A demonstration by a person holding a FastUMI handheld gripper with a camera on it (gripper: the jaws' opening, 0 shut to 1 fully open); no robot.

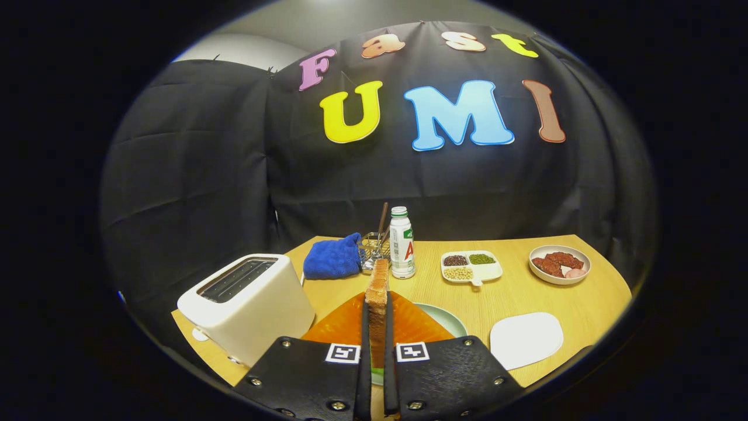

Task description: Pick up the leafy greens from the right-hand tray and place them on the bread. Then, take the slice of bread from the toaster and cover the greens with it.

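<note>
The hand-held gripper (377, 345) clamps a slice of bread (377, 298) edge-up between both fingers, above the plate (450, 318). The toaster (248, 304) slots look empty; a green sliver, perhaps the greens (377, 371), peeks below. Covering remains.

- Staged recording booth, not a real kitchen: black cloth wall (193, 175) draped behind, creased, pale room wall (327, 17) visible above it.
- Kitchen-style props on a small wooden table (526, 292): white toaster (248, 304) near left, blue cloth (333, 257) and bottle (402, 242) at far centre.
- Divided dish (471, 266) w/ beans, plus bowl (560, 264) of reddish food far right.
</note>
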